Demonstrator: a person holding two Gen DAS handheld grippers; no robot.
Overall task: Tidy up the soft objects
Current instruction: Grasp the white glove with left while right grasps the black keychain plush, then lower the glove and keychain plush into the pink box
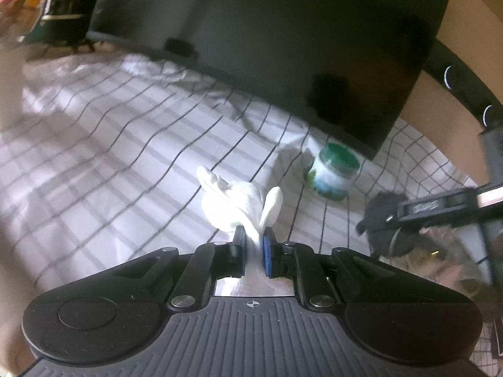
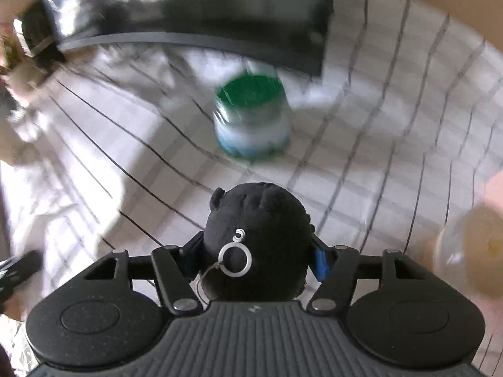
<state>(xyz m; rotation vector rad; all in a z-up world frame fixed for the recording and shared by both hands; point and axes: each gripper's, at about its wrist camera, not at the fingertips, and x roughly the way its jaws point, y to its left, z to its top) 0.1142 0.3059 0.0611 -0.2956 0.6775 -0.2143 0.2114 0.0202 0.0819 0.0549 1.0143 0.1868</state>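
My left gripper [image 1: 253, 246] is shut on a white plush toy [image 1: 234, 199] with long ears, which sticks out forward between the blue pads above the checked cloth [image 1: 110, 144]. My right gripper [image 2: 256, 259] is shut on a black plush toy [image 2: 256, 223] with a white ring and string on its back; the toy fills the gap between the fingers. In the left wrist view the right gripper [image 1: 418, 209] shows at the right edge with the black plush [image 1: 380, 216] in it.
A jar with a green lid [image 1: 333, 171] stands on the cloth, also blurred in the right wrist view [image 2: 251, 116]. A large dark flat box [image 1: 283, 40] lies behind it. Clutter sits at the far left [image 1: 37, 3]. A pale round object [image 2: 471, 251] is at right.
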